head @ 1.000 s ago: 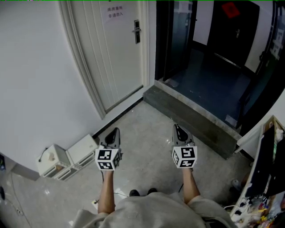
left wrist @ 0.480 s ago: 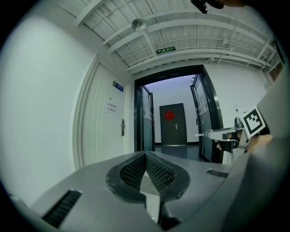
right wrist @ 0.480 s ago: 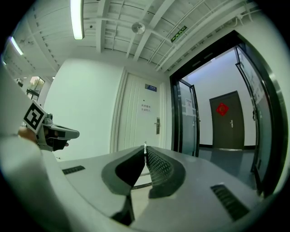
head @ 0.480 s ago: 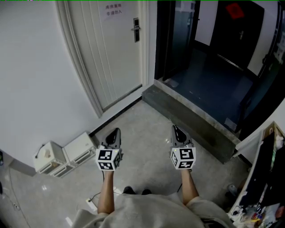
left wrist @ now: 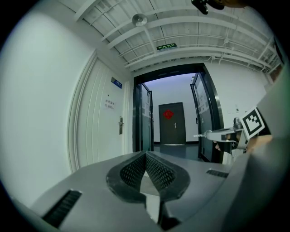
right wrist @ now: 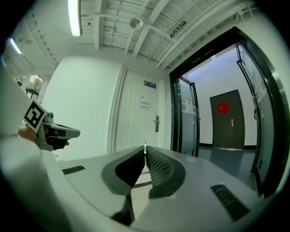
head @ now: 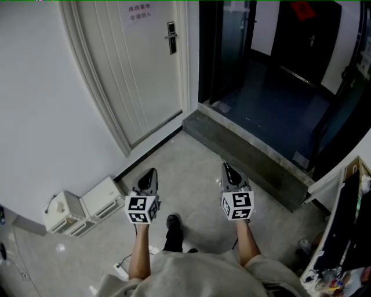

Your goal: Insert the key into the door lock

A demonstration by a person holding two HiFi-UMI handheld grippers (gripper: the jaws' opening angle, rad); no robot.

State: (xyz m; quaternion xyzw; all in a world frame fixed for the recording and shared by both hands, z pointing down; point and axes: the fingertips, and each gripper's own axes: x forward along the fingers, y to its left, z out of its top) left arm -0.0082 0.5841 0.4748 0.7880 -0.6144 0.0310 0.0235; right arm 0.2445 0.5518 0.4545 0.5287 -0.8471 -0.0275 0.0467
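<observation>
Two grippers are held out level side by side over the grey floor, both aimed at the far end of the room. The right gripper has its jaws clenched on the key. Honestly you barely see the key: just a thin silvery sliver, edge-on, poking up a touch past the jaw tips. It's too small to make out its shape, and the head view doesn't show it at all. The left gripper is pinched closed too, tips meeting with nothing between them. The door lock is a dark upright plate with a lever handle. It sits on the right edge of the closed white door, far off to the left, so the key is well apart from it. There's a paper notice on the door above the lock, and to the right of the door an open dark doorway behind a stone step. Near left by the wall sit some white boxes.
</observation>
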